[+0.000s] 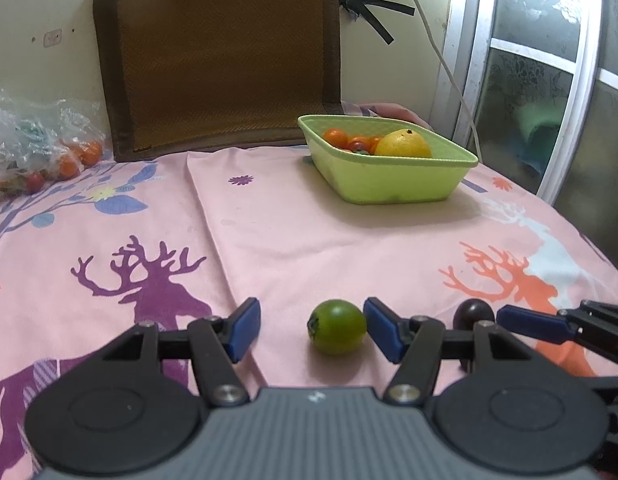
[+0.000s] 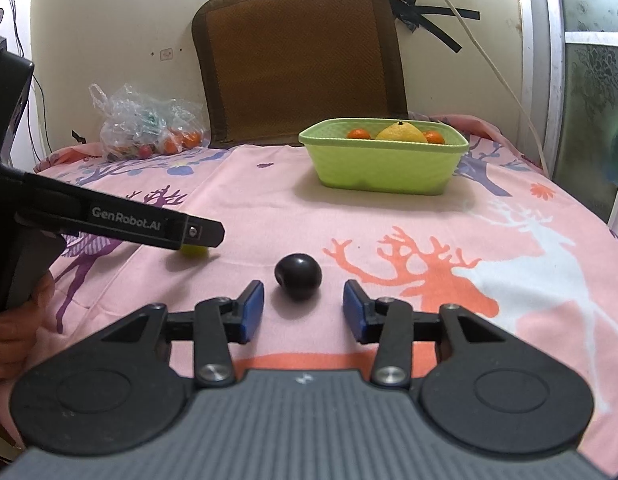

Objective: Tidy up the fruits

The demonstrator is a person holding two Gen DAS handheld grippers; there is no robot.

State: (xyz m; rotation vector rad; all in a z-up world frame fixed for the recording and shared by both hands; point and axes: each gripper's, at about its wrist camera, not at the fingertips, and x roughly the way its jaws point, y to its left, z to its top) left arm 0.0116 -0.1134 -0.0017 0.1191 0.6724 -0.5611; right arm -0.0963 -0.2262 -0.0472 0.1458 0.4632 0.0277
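Fruit sits between both spread grippers: left gripper (image 1: 312,330) frames green fruit (image 1: 337,332), right gripper (image 2: 303,307) dark plum (image 2: 298,274) (plain only there).

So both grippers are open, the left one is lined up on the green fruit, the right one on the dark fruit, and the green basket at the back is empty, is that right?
Not quite: the green basket isn't empty. The left wrist view shows a yellow fruit and small orange fruits inside. The rest holds.

Cream wall (image 2: 109,20), brown mat (image 2: 297,60) leaning on it; frosted window (image 1: 549,80), perhaps a door.
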